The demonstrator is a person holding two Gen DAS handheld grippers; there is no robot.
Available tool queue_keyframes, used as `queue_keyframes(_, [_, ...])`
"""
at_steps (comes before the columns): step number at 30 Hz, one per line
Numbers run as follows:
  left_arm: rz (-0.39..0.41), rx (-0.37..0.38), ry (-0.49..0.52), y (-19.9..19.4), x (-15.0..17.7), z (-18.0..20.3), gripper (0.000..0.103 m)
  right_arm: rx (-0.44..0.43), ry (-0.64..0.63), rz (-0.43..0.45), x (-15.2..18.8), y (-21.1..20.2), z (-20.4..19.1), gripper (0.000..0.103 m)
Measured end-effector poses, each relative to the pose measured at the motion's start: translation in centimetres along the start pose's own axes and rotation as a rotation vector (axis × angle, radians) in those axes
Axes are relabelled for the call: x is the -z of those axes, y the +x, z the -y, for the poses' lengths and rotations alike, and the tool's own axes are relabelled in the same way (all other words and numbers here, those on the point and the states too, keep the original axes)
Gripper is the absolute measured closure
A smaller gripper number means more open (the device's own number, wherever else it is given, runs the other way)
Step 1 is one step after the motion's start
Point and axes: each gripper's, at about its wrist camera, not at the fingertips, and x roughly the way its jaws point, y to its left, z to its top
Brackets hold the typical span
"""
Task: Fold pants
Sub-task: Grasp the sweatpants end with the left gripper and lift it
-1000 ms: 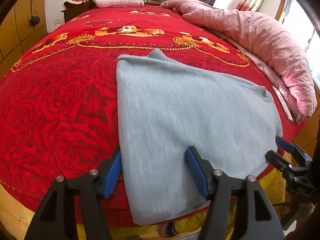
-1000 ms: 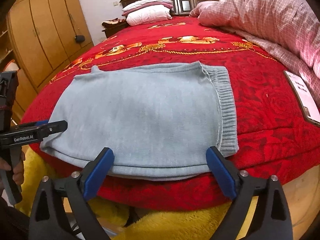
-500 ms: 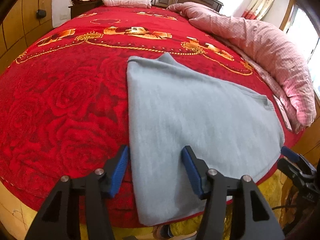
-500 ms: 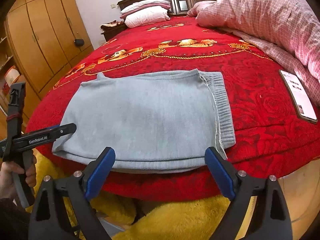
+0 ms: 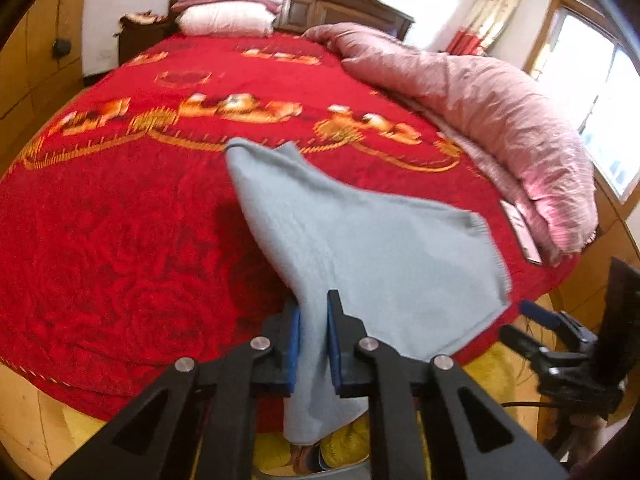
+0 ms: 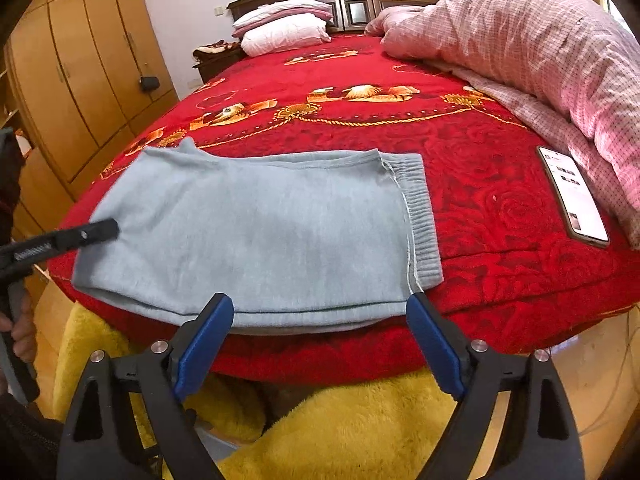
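Light grey pants point(image 5: 384, 256) lie folded on the red bedspread point(image 5: 120, 216) near the bed's front edge. My left gripper point(image 5: 313, 320) is shut on the pants' left edge, and the cloth bunches and lifts between its blue pads. In the right wrist view the pants point(image 6: 260, 224) lie flat with the ribbed waistband point(image 6: 420, 216) at the right. My right gripper point(image 6: 320, 332) is open, just in front of the pants' front edge and not touching them. The left gripper shows there at the pants' left edge point(image 6: 96, 230).
A pink quilt point(image 6: 540, 48) lies along the bed's right side. A phone point(image 6: 572, 196) lies next to it. Pillows point(image 6: 288, 28) sit by the headboard. A yellow fluffy blanket point(image 6: 340, 428) hangs below the bed edge. Wooden wardrobes point(image 6: 72, 80) stand at the left.
My left gripper has closed on the pants' left edge and pulled the cloth up. The right gripper has drawn back slightly and stays open.
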Motion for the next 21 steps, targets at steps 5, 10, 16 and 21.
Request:
queue_keyframes(5, [-0.001, 0.026, 0.098, -1.8, -2.0, 3.9, 0.092, 0.005, 0.004, 0.022, -0.2, -1.2, 0.4, 0.013])
queue_keyframes(10, [-0.039, 0.13, 0.153, -1.3, -4.2, 7.9, 0.092, 0.037, -0.033, 0.069, -1.1, -2.6, 0.9, 0.013])
queue_keyframes(16, [-0.121, 0.191, 0.225, 2.8, -5.4, 12.6, 0.092, 0.055, -0.034, 0.095, -2.0, -3.4, 2.3, 0.013])
queue_keyframes(21, [-0.221, 0.215, 0.242, 7.7, -5.1, 15.0, 0.092, 0.073, -0.009, 0.082, -2.0, -2.7, 3.7, 0.013])
